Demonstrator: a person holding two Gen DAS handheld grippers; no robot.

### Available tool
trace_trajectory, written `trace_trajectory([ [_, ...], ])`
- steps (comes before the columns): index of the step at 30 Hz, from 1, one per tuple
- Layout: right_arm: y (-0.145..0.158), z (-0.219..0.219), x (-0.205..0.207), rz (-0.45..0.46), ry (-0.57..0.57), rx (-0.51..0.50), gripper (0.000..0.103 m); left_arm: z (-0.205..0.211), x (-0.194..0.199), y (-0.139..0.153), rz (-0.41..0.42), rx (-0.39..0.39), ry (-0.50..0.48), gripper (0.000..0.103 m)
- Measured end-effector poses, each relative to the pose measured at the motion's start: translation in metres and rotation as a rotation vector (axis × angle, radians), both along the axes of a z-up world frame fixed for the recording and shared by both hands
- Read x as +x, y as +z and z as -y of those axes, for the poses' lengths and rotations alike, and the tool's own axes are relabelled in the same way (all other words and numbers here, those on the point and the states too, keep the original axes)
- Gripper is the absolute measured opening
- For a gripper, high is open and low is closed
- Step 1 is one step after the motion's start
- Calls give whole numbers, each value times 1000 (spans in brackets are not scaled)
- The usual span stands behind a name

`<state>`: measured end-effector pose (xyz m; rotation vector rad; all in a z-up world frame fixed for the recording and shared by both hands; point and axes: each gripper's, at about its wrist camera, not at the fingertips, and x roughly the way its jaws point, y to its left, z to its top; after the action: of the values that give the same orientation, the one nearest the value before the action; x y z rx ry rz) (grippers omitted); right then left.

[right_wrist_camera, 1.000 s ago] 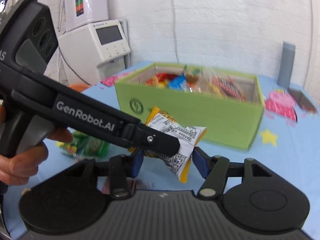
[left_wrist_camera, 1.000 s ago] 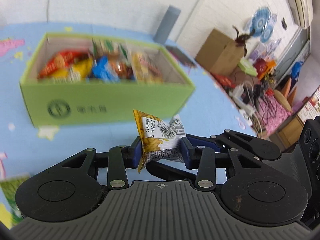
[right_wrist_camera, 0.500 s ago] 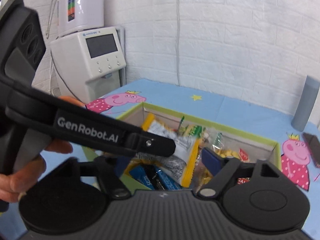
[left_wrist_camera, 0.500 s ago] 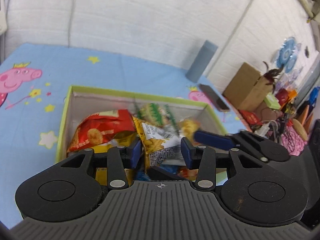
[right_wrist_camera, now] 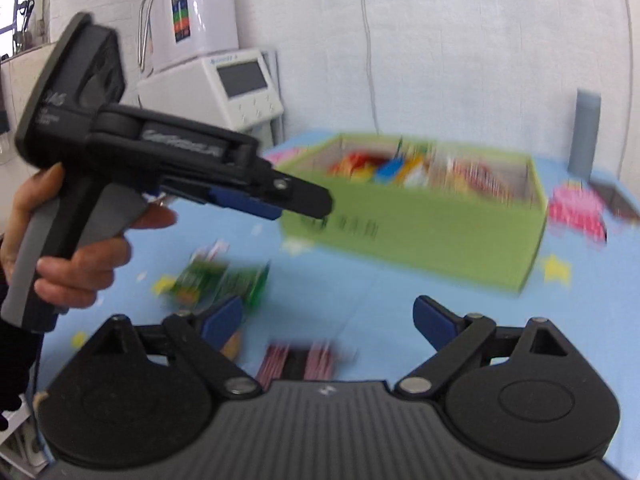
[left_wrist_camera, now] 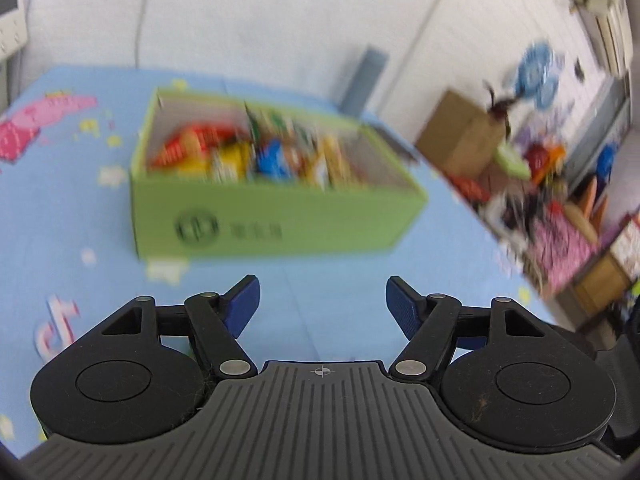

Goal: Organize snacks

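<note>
**Desk:** What do I caption for the two tools?

**Operator:** My left gripper (left_wrist_camera: 323, 306) has its blue pads apart and widening, with only blue mat (left_wrist_camera: 72, 208) between them. My right gripper (right_wrist_camera: 328, 322) is spread wide and widening too, nothing between its pads. From the right wrist I also see the left tool held in a hand (right_wrist_camera: 76, 240), sideways on, so I can't read its gap from there.

**Desk:** And the snacks?

**Operator:** They sit heaped in the green box (left_wrist_camera: 280, 224), beyond both tools on the mat. Red, yellow and blue packets (left_wrist_camera: 256, 156) show, but blur smears every label. A green packet (right_wrist_camera: 224, 284) lies loose on the mat near my right tool's left pad, and a red-striped packet (right_wrist_camera: 300, 362) is half cut off behind the tool's body. The box's printed logo is unreadable
</note>
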<state>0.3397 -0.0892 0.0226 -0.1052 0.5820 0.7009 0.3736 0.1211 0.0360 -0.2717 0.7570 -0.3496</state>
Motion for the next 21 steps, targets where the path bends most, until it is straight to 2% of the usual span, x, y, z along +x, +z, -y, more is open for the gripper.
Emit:
trace_trajectory([
  [3,-19,5,-33,-50,-9,-3,94,23,-4,-26,-90,33,-54,54],
  [5,-25,10,-49,-75,-28,15,94,34,-3,-36,-119,48,-78,52],
  [7,-27,17,-59,-95,-47,45,94,42,-1,-44,-143,69,-64,44],
  [10,-28,27,-73,-93,-87,41,94,49,-11,-45,-149,62,-43,43],
  [14,-31,40,-82,-99,-125,62,93,45,-39,-48,-174,-19,-5,44],
  [21,-37,42,-87,-109,-119,74,93,54,-87,-50,-148,-33,83,45],
])
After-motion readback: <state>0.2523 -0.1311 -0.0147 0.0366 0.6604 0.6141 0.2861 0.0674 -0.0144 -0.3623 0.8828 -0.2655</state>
